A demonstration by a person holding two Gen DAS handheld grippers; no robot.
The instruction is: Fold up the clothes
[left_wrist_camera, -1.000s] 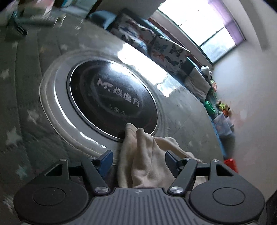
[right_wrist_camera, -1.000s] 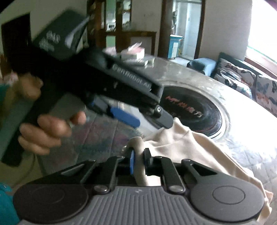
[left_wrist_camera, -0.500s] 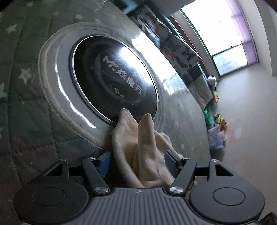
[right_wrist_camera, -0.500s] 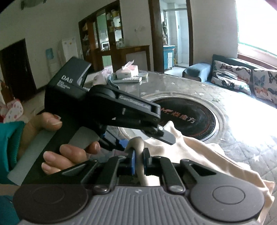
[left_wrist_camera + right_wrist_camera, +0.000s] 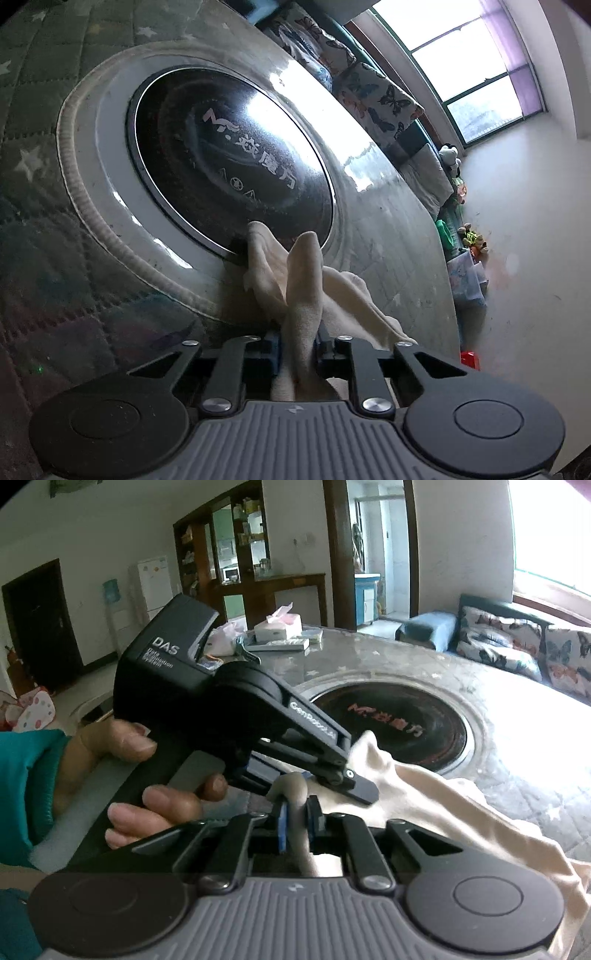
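A cream-coloured garment [image 5: 295, 291] lies bunched on the round table, by the black cooktop disc. My left gripper [image 5: 297, 350] is shut on a fold of it, which sticks up between the fingers. My right gripper [image 5: 295, 823] is shut on another fold of the same garment [image 5: 436, 797]. The left gripper body [image 5: 236, 709], held by a hand, sits just left of and above the right fingers in the right wrist view. Both grip points are close together.
The black round cooktop [image 5: 229, 162] with a white ring is set in the quilted table cover [image 5: 40, 229]. A tissue box [image 5: 279, 622] and small items lie at the table's far side. A sofa with butterfly cushions [image 5: 517, 642] stands beyond the table.
My left gripper was open around the cloth and has shut on it. The right gripper stayed shut on its fold. The left gripper has come closer to the right one.
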